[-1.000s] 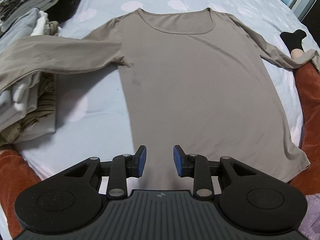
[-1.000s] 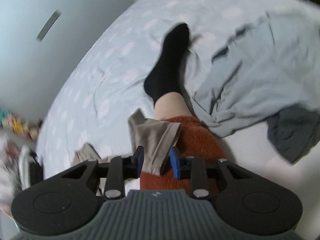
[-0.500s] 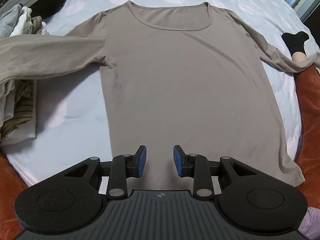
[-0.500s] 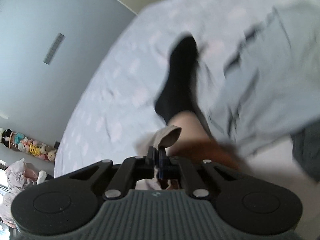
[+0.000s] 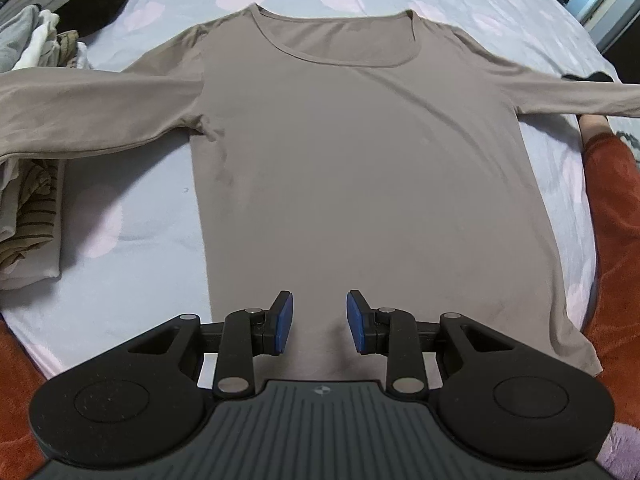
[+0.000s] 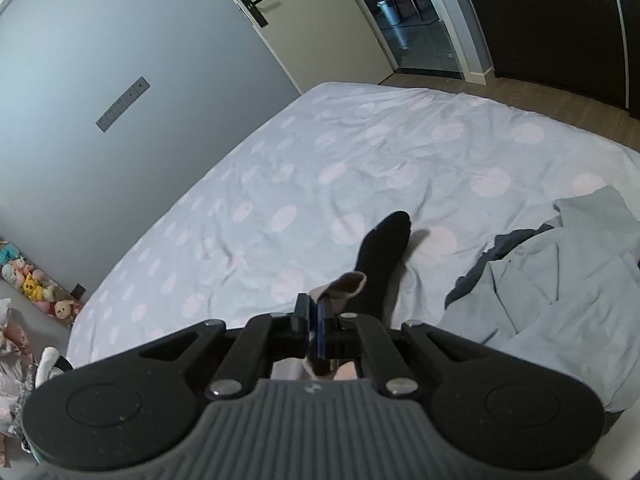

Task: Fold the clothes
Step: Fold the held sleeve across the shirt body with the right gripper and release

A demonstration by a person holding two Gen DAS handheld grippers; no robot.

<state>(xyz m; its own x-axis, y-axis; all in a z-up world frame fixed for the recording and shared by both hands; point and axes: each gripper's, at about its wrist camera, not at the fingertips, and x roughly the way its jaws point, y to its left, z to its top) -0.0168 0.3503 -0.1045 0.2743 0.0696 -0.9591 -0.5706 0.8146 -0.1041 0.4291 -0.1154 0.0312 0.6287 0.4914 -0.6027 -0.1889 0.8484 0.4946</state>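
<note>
lifted since a moment ago, the right tool (image 6: 313,322) grips the shirt (image 5: 360,184) cuff; left tool (image 5: 319,322) gapes empty over the dotted bed (image 6: 320,168), door (image 6: 100,60) at ten o'clock.

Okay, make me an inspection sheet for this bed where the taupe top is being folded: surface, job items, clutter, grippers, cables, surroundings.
Surface: bed sheet, pale blue with pink dots, lightly wrinkled.
Job's things: taupe long-sleeve top lies flat, neckline far side; its right sleeve cuff is lifted off the bed.
Clutter: stacks of folded clothes at left; a crumpled light-blue garment at right; a person's black-socked foot rests on the sheet.
Grippers: left hand-held gripper open above the hem, holding nothing; right hand-held gripper shut on the sleeve cuff.
Cables: nothing seen.
Surroundings: grey door, dark doorway beyond, plush toys on the floor.
</note>
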